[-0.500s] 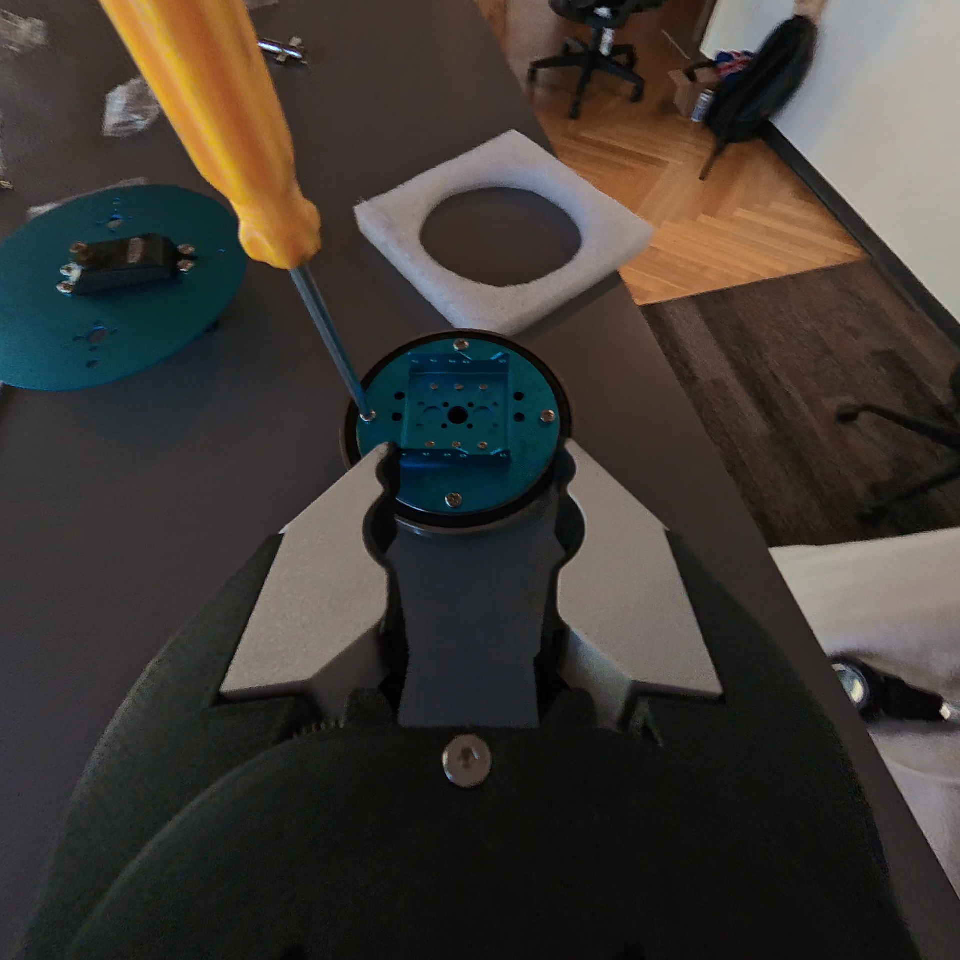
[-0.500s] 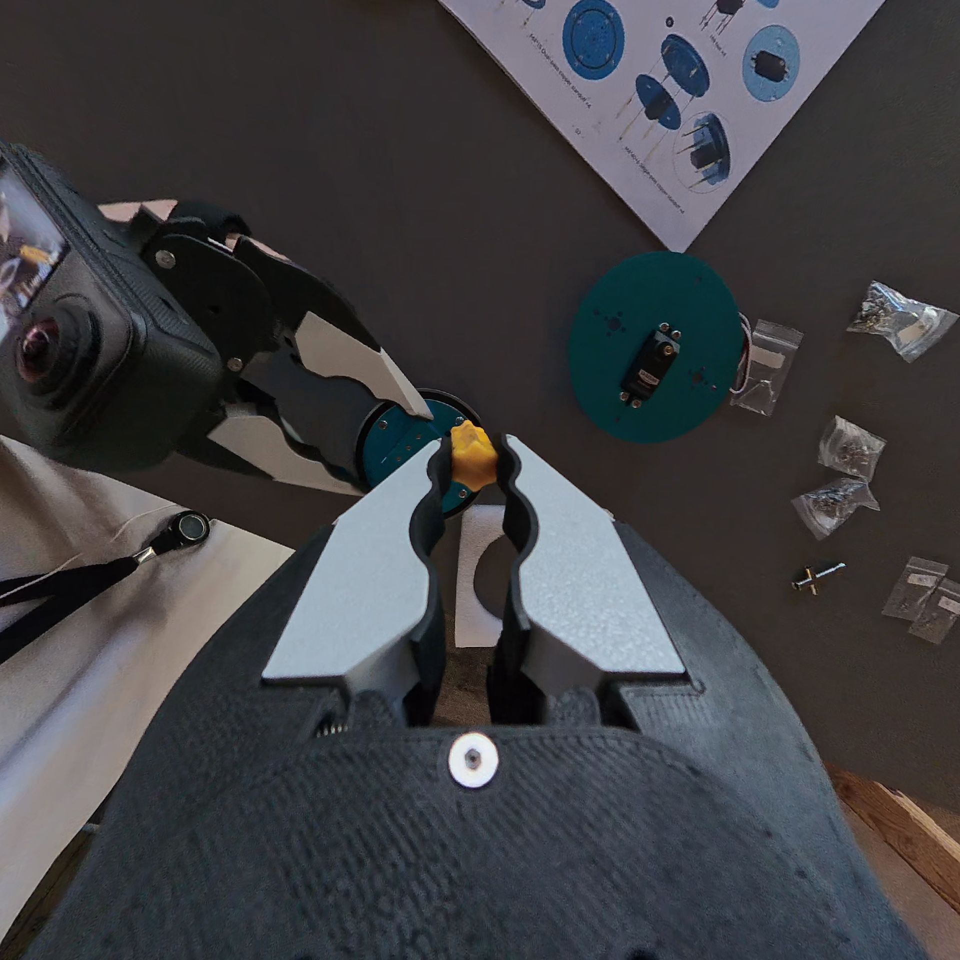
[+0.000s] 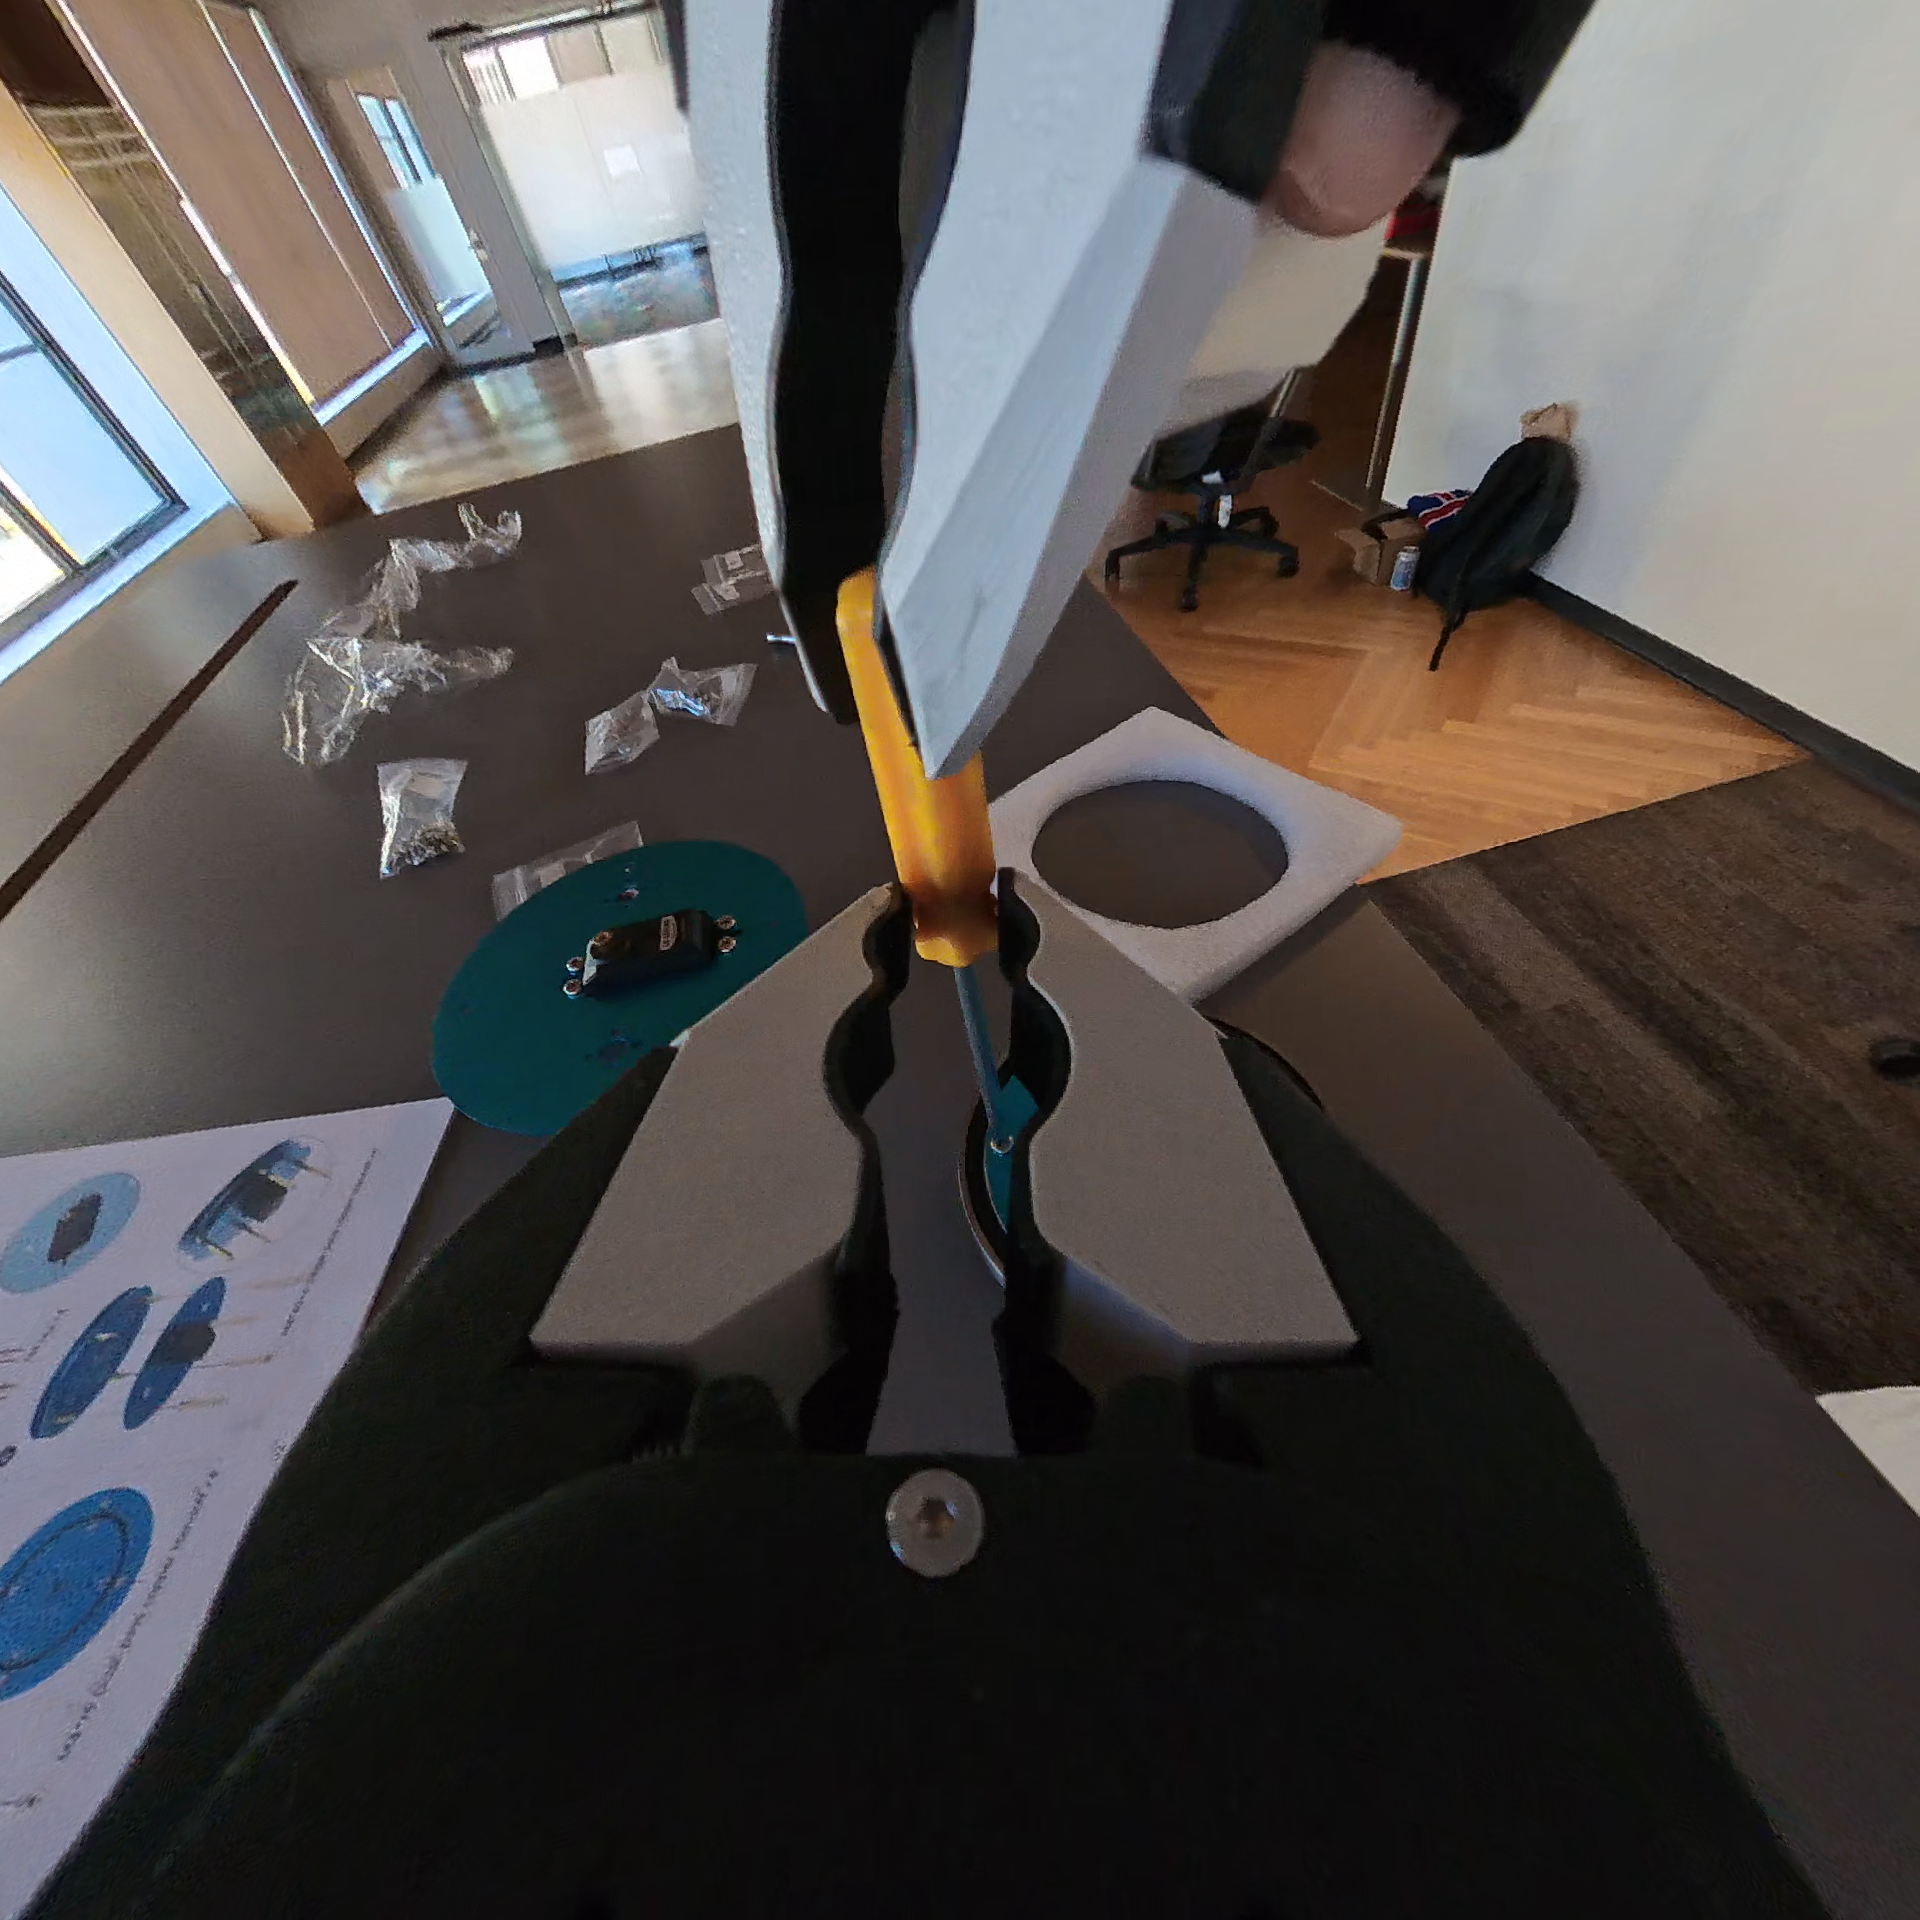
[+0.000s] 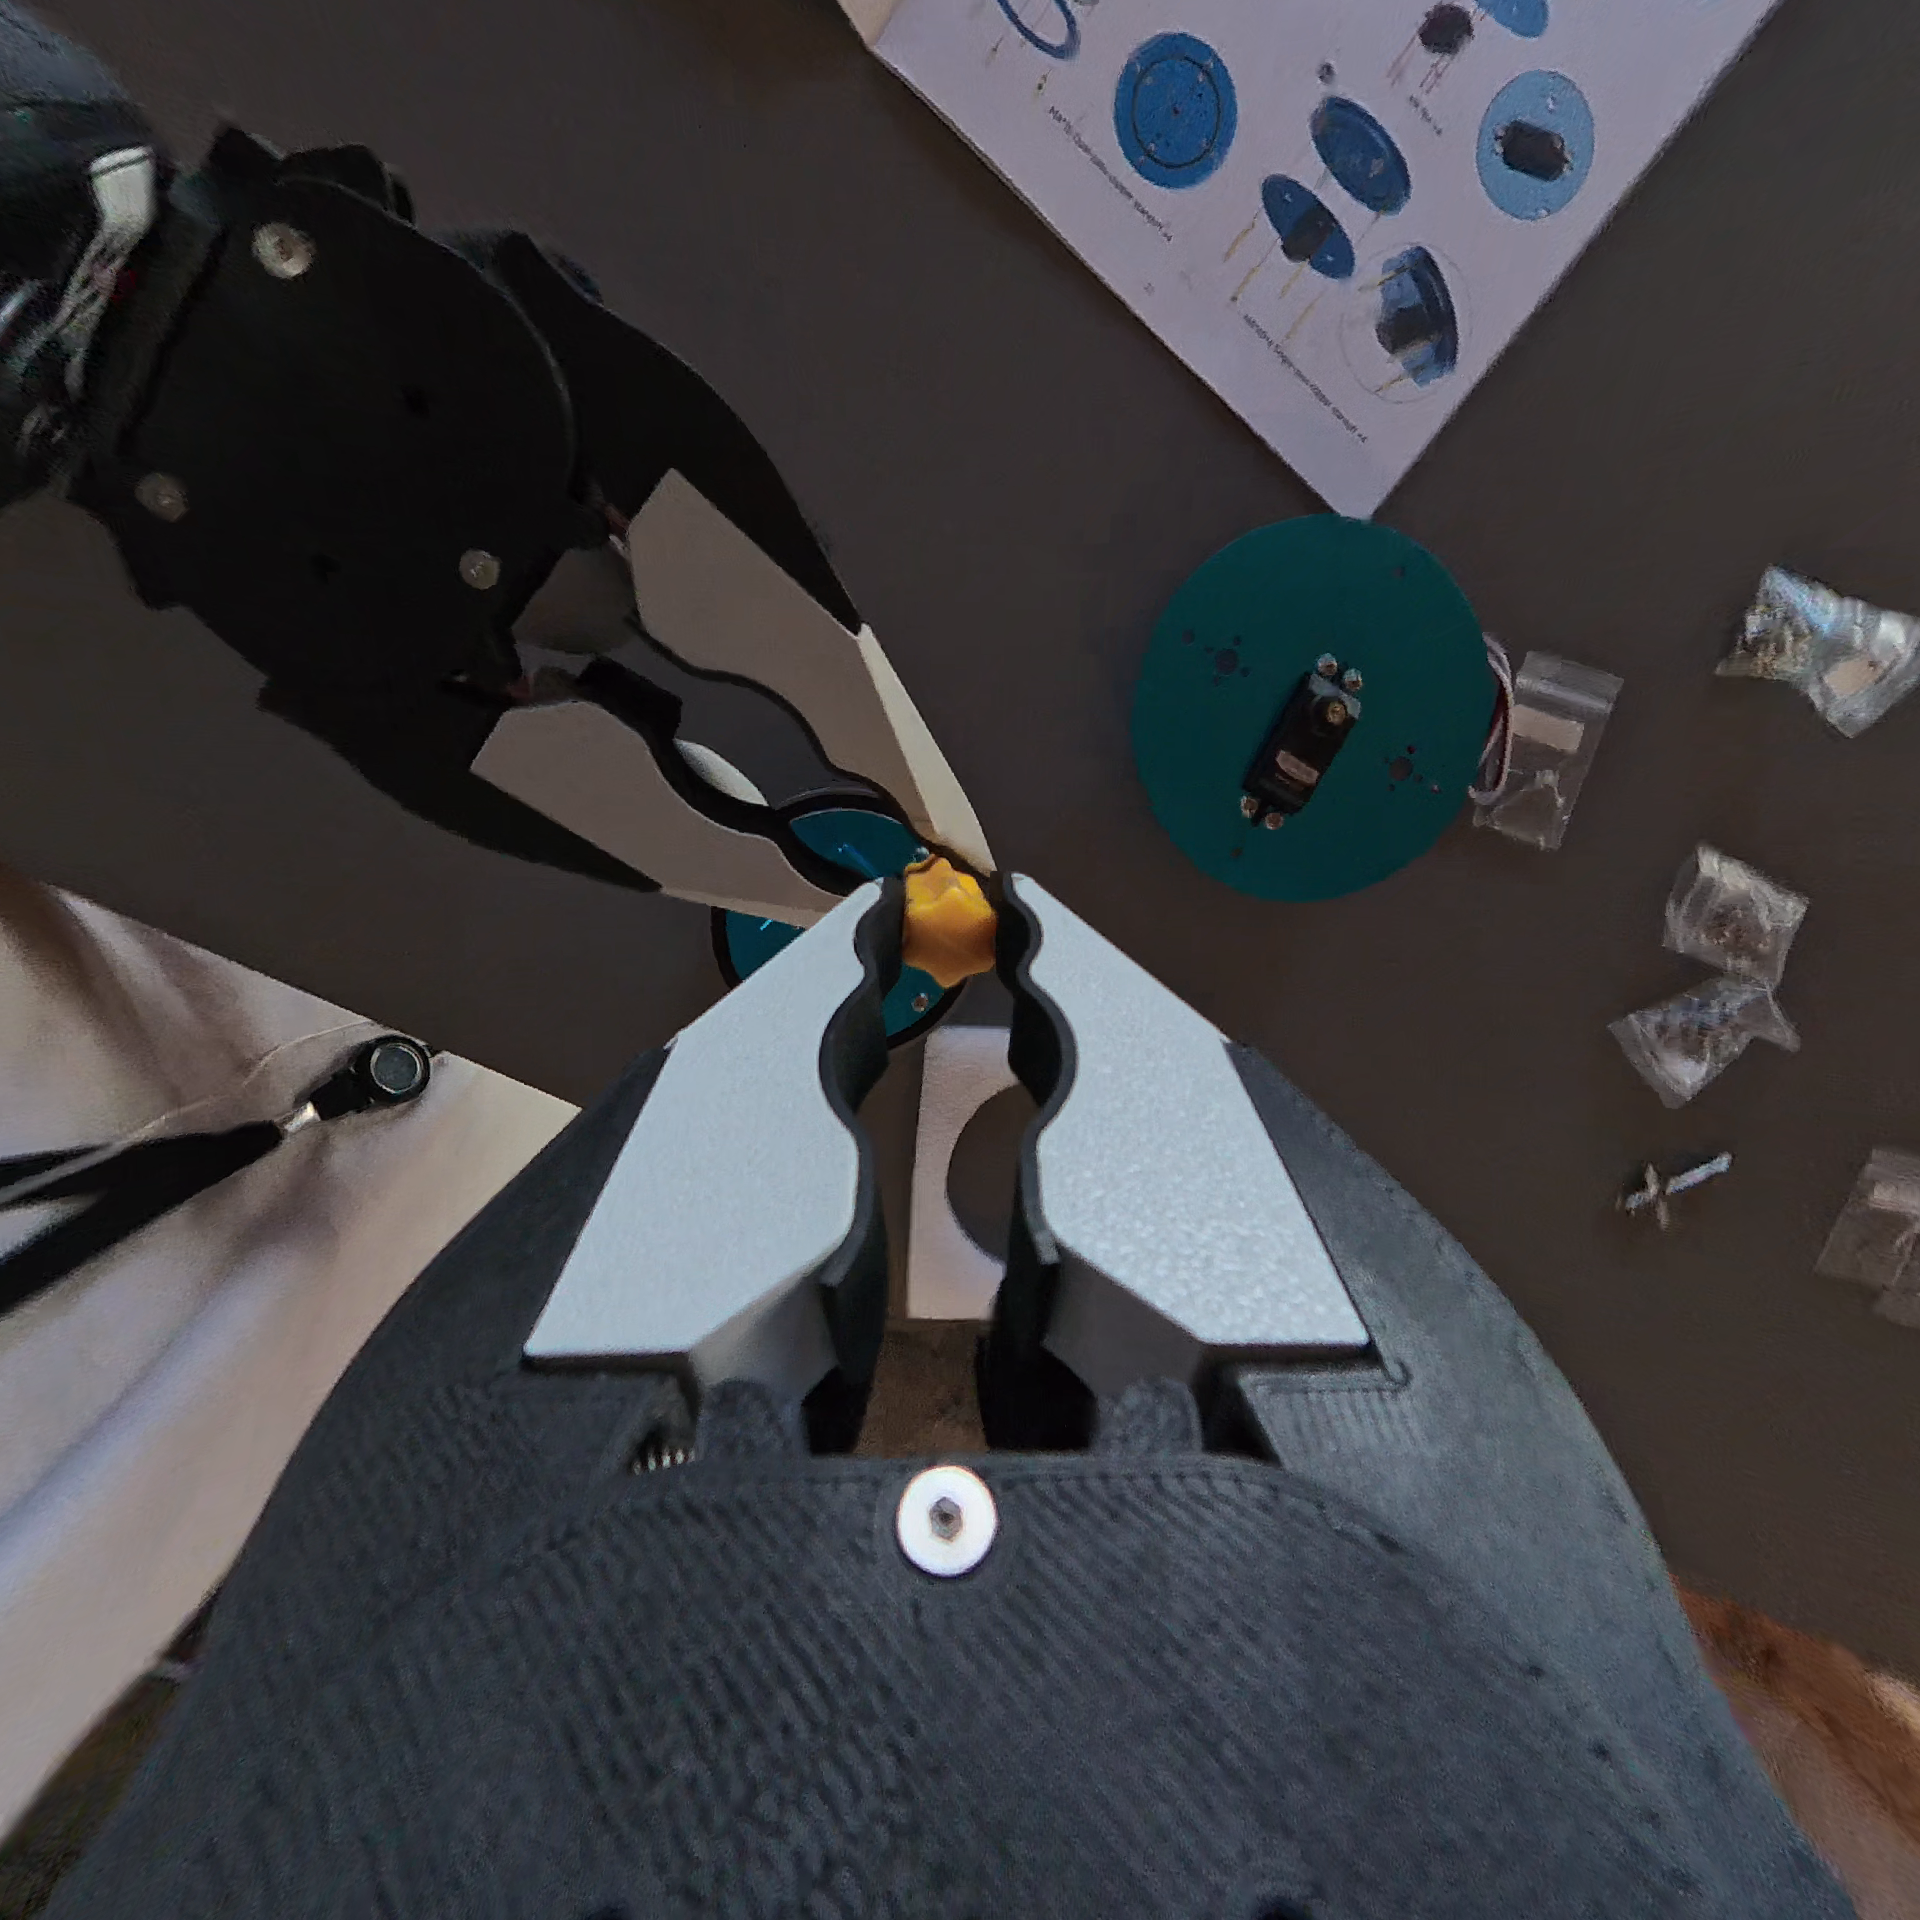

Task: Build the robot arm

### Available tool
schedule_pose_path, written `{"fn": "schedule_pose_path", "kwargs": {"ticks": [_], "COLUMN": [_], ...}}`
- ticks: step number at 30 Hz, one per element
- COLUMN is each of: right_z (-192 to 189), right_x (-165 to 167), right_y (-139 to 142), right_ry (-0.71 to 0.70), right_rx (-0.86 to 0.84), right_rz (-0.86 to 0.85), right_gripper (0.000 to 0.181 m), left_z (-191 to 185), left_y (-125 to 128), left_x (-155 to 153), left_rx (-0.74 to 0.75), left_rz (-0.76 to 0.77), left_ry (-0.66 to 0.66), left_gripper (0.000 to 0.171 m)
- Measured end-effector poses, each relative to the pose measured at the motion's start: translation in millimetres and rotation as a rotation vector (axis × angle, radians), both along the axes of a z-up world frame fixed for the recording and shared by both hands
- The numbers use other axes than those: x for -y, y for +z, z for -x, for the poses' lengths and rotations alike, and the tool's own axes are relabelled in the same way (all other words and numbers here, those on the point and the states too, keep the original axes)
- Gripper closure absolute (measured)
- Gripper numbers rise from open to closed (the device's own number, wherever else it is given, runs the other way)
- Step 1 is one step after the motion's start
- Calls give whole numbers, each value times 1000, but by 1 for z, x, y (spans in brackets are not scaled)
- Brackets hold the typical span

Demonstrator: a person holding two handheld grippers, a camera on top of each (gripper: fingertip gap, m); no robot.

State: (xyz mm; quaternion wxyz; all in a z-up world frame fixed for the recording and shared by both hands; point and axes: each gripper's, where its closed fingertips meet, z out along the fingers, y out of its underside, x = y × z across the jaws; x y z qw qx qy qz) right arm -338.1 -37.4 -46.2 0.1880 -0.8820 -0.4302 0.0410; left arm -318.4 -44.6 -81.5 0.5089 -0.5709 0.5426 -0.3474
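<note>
- The screwdriver is seen near the middle of the left wrist view. It is stood almost upright, with its yellow handle on top and its thin blue shaft below.
- The top of the handle is pinched between the jaws of the right gripper, which comes down from the top of the left wrist view.
- The low end of the handle is sat between the tips of the left gripper. The jaws are nearly pressed together, and the handle seems to be touched on both sides.
- Half a second ago the left jaws were spread wide around the small teal round part. Now that part is let go, and the screwdriver is held by both grippers (one high, one low).
- The small teal round part is still on the dark table, just below the middle of the left wrist view and mostly hidden behind one finger. The screwdriver tip is rested on a screw at its edge, as it was before.
- A big teal plate with a black servo on it is seen left of the middle.
- A white foam square with a round hole is seen right of the middle.
- Small clear bags are spread out at the upper left, and a picture sheet is laid at the lower left.
</note>
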Motion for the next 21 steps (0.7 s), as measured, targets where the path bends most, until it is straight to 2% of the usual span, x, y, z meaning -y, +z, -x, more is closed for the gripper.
{"fn": "schedule_pose_path", "kwargs": {"ticks": [3,4,6,7,10,12,13,16,17,20,21], "right_z": [7,8,15,18,17,16,16,21,23,24,23], "right_x": [1,-1,5,7,5,7,8,10,10,11,11], "right_y": [2,5,14,19,32,35,31,15,12,12,12], "right_ry": [201,271,428,462,450,455,456,488,495,517,519], "right_rx": [-50,-69,-206,-303,-645,-845,-895,-916,-913,-923,-920], "right_rz": [-48,-100,-174,-217,-278,-276,-260,-262,-271,-305,-318], "right_gripper": [162,154,144,139,135,147,147,148,163,163,163], "left_z": [3,3,3,3,4,5,5,5,4,6,9], "left_y": [0,0,0,0,0,0,0,0,0,-1,-5], "left_x": [1,1,3,3,3,3,3,3,4,7,11], "left_rx": [9,3,-2,-1,5,5,6,5,4,-7,-35], "left_rz": [22,10,-3,-8,-10,-10,-10,-14,-10,-30,-35], "left_ry": [-29,-32,-37,-38,-41,-45,-45,-50,-54,-96,-137], "left_gripper": [156,156,156,156,156,156,156,156,156,155,146]}}
